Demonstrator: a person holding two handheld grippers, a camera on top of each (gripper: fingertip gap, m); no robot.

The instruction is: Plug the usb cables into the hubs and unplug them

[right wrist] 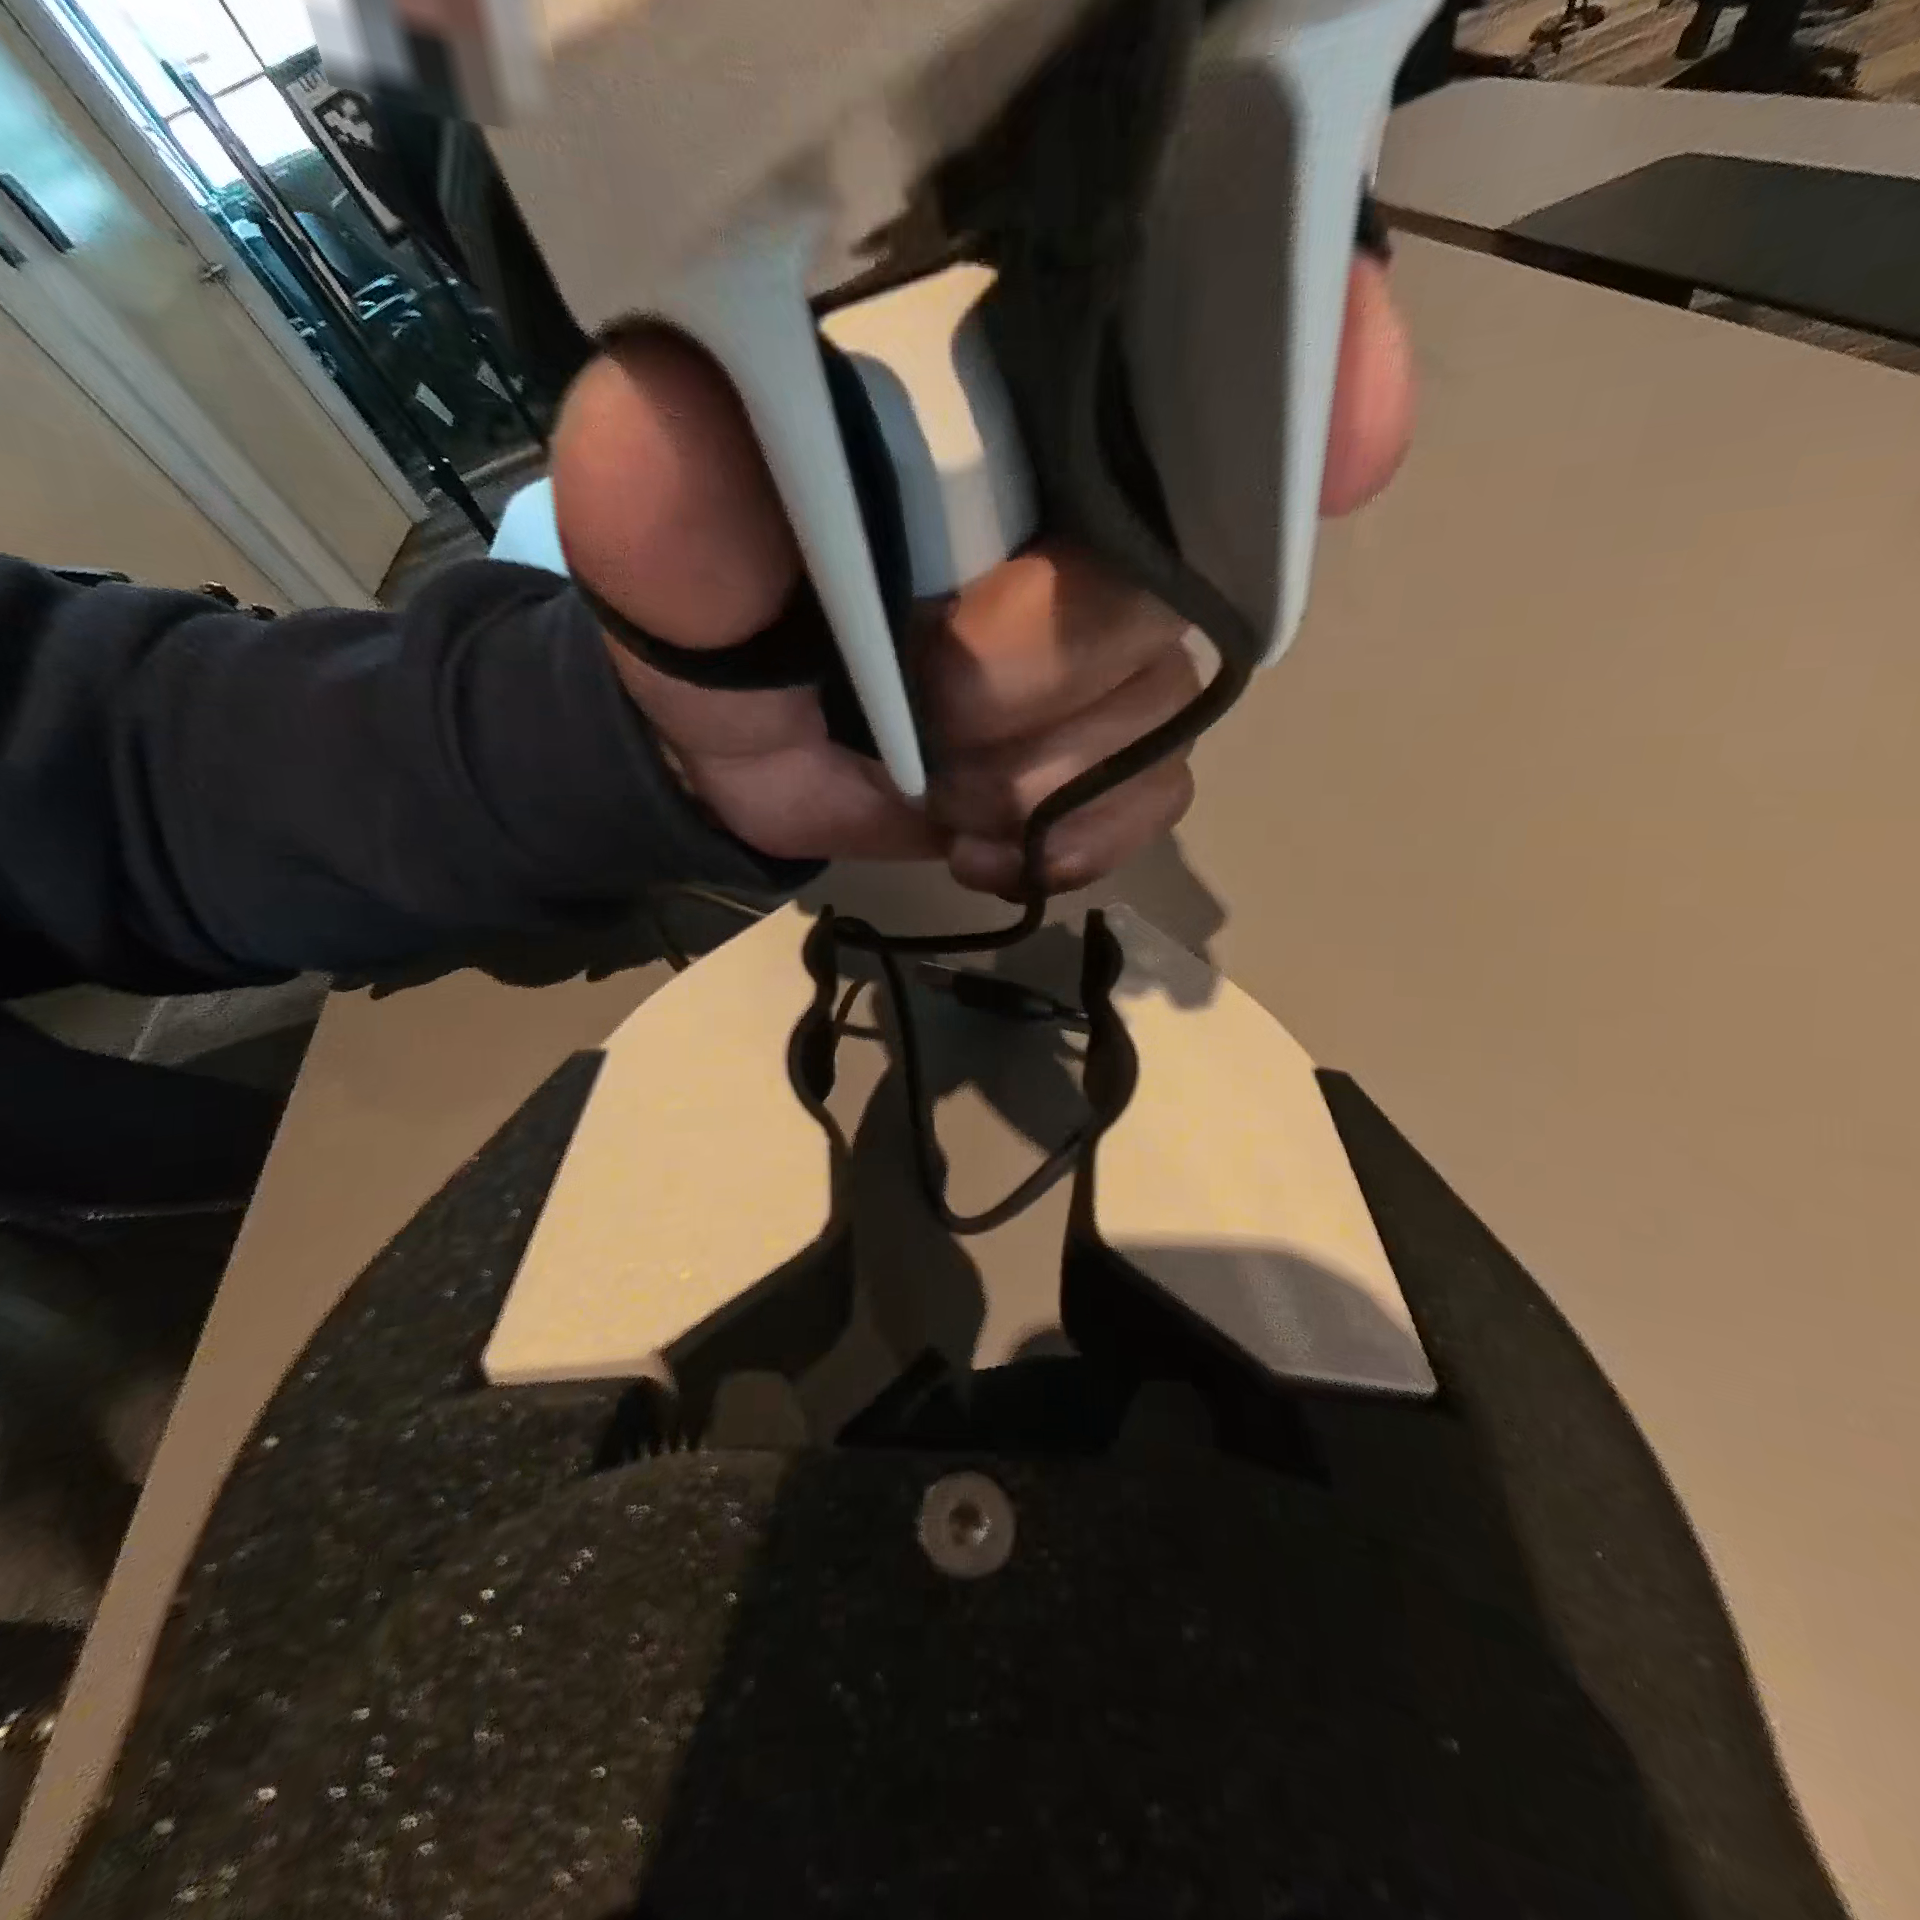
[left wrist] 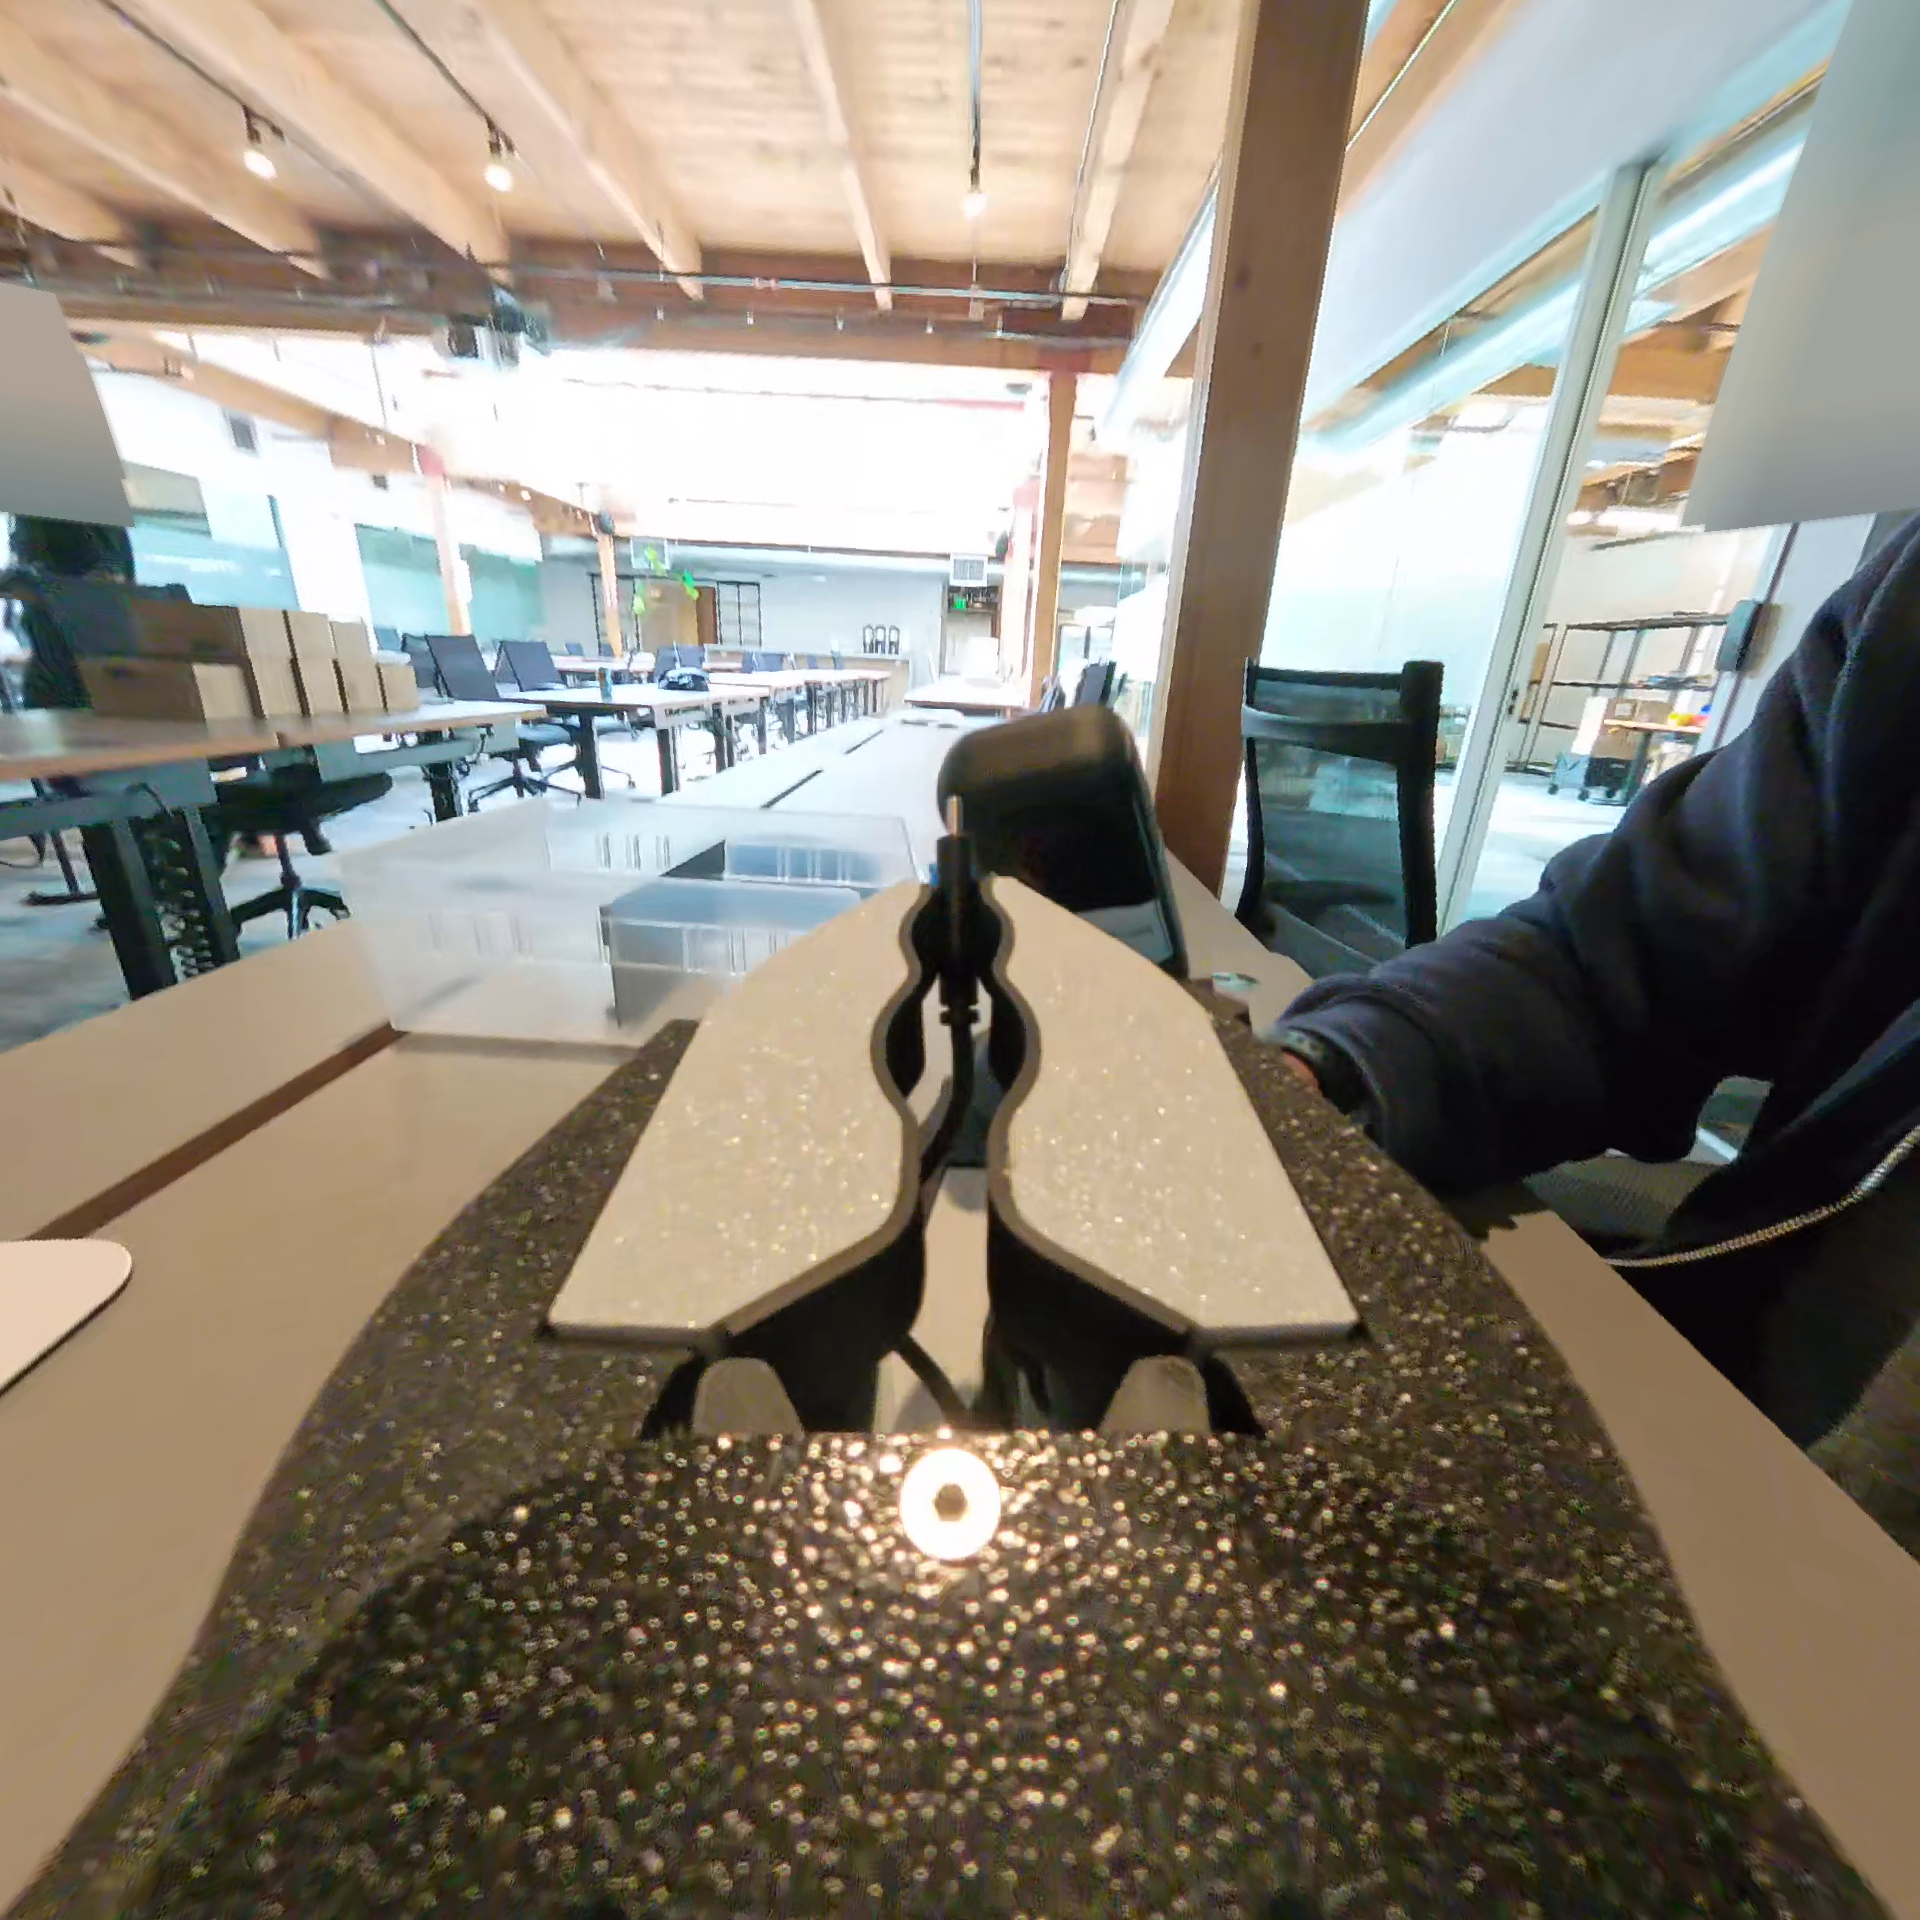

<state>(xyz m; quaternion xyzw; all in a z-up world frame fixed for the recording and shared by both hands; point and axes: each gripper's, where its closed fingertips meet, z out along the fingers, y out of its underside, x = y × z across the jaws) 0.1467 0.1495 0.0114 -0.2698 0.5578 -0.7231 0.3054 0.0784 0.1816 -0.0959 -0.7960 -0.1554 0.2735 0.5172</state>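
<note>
In the left wrist view my left gripper (left wrist: 956, 896) is shut on a thin black usb cable's plug (left wrist: 954, 883), which stands upright with its metal tip above the fingertips. The cable hangs down between the fingers. In the right wrist view my right gripper (right wrist: 961, 992) is open and low over the beige table (right wrist: 1558, 831). The black cable (right wrist: 906, 1091) loops between its fingers. A second small plug (right wrist: 1013, 1006) lies on the table between the tips, untouched. The left gripper's white handle (right wrist: 1288, 364), held by a hand, hangs just above. I see no hub in either view.
A clear plastic bin (left wrist: 582, 894) stands on the table behind the left gripper. A black rounded housing (left wrist: 1060, 821) sits just past the plug, by a dark sleeve (left wrist: 1621, 956). A white flat object (left wrist: 52, 1299) lies at the left edge. Office chair (left wrist: 1340, 810) beyond. My hands' fingertips stand some 12 cm from each other.
</note>
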